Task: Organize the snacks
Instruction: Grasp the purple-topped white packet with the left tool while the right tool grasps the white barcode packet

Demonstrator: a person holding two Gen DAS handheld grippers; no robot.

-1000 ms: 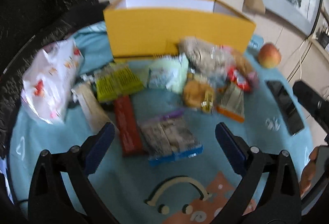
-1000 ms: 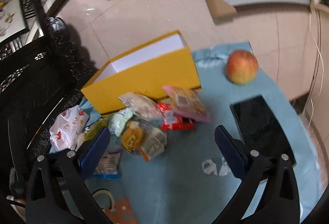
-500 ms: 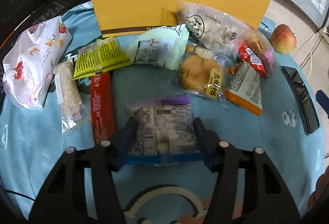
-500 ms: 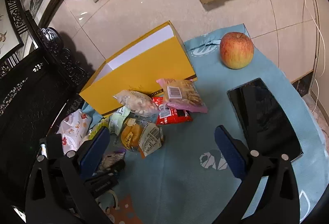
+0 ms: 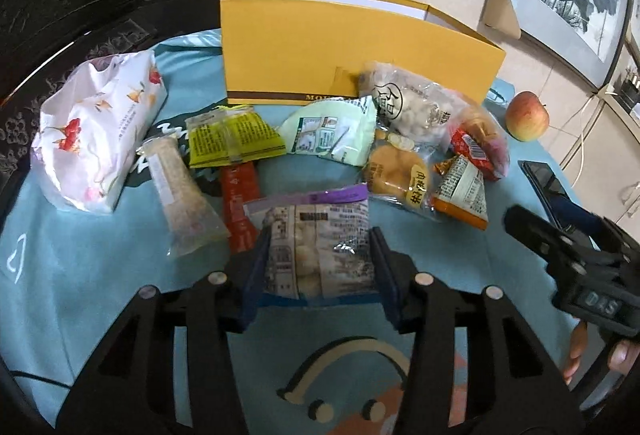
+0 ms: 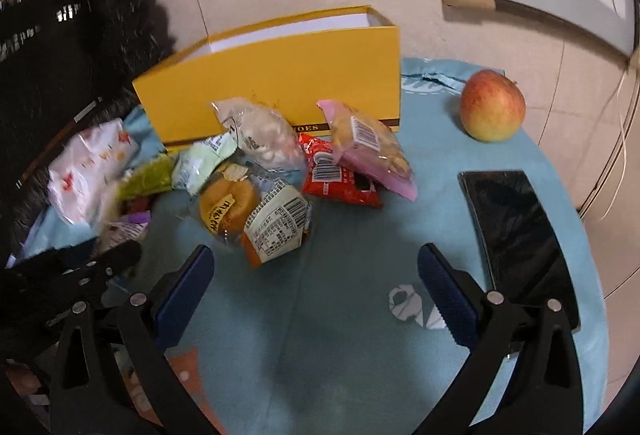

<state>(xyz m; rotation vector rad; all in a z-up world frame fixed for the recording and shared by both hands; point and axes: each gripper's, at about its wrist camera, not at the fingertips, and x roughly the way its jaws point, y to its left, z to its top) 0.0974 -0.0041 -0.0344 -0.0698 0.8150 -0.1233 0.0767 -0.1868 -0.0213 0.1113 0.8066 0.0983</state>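
A: Left gripper (image 5: 318, 267) is clamping the clear purple-topped snack packet with printed label (image 5: 318, 241) between both blue pads, packet lying on the light-blue tablecloth (image 5: 88, 259) in front of the snack pile.

B: Right gripper (image 6: 316, 287)?

A: Hanging spread wide over bare cloth, gripping nothing, near the orange-edged white-label packet (image 6: 276, 223).

B: Readable text?

A: Tall yellow cardboard box (image 5: 352, 51) is showing "MOU" on its brown strip from the left wrist, "OES" from the right. The rest is Chinese print, too small.

B: Others?

A: Red-yellow apple (image 6: 492, 105) and black flat phone (image 6: 520, 243) are sitting at the right, apart from the snacks.
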